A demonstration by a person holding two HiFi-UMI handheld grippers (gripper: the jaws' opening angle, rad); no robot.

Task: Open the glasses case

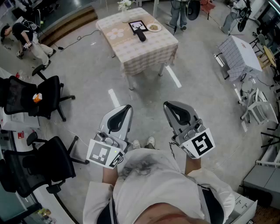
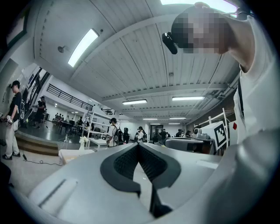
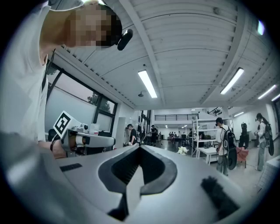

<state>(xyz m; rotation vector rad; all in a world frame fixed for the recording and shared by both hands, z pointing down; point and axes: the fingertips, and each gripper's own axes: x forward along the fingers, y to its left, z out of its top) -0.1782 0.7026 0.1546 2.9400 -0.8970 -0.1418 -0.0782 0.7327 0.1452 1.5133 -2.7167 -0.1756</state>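
The black glasses case [image 1: 141, 36] lies shut on a table with a checked cloth [image 1: 135, 46], far ahead of me across the floor. My left gripper [image 1: 128, 106] and right gripper [image 1: 166, 105] are held level close to my body, side by side, well short of the table. Both are shut with nothing between the jaws. In the left gripper view the left gripper [image 2: 138, 144] has its pads meeting at the tip. The right gripper [image 3: 140, 146] looks the same in its own view. The case shows in neither gripper view.
A black-and-white marker card [image 1: 138, 26], a plate [image 1: 154, 27] and a vase of flowers [image 1: 124, 5] share the table. Two black office chairs [image 1: 43, 96] stand at the left. A second covered table [image 1: 240, 57] and white racks [image 1: 258, 107] are at the right. People stand at the far side.
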